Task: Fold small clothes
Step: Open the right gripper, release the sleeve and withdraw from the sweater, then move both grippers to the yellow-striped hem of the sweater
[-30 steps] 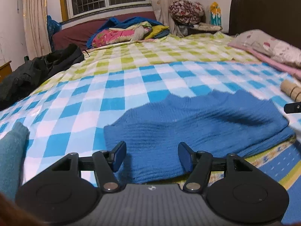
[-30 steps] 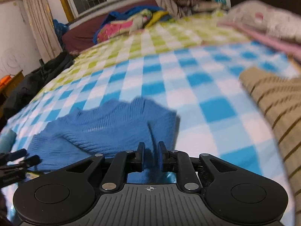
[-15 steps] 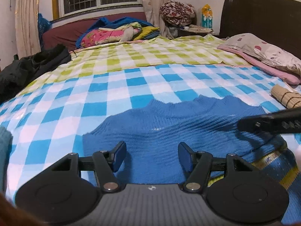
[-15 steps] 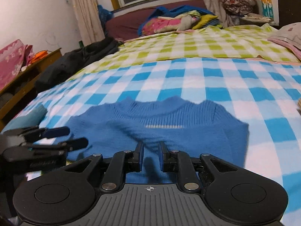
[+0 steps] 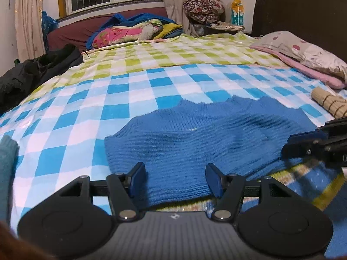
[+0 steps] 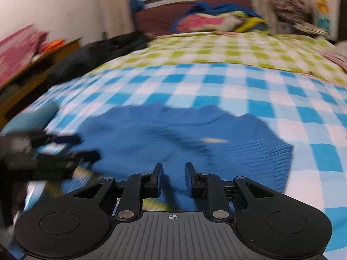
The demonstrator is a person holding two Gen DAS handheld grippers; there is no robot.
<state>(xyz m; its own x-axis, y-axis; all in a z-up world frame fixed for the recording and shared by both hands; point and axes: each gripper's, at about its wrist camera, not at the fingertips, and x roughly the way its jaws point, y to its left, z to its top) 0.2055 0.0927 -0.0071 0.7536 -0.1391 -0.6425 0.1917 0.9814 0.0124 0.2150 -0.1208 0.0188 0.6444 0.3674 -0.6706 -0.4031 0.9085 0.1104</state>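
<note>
Blue sweater [image 5: 195, 143]: lies flat on the bed's checked sheet [image 5: 134, 91], folded, its near edge just ahead of both grippers.
Left gripper [image 5: 175, 181]: released, jaws wide apart over the sweater's near edge, holding nothing.
Right gripper [image 6: 172, 179]: jaws opening above the sweater, pads not pressing the knit.
Striped beige garment [image 5: 329, 104]: on the bed, right of the sweater.

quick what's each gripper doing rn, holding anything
Left gripper: open wide, empty, over the blue sweater.
Right gripper: jaws opening, pads clear of the sweater below, holding nothing.
</note>
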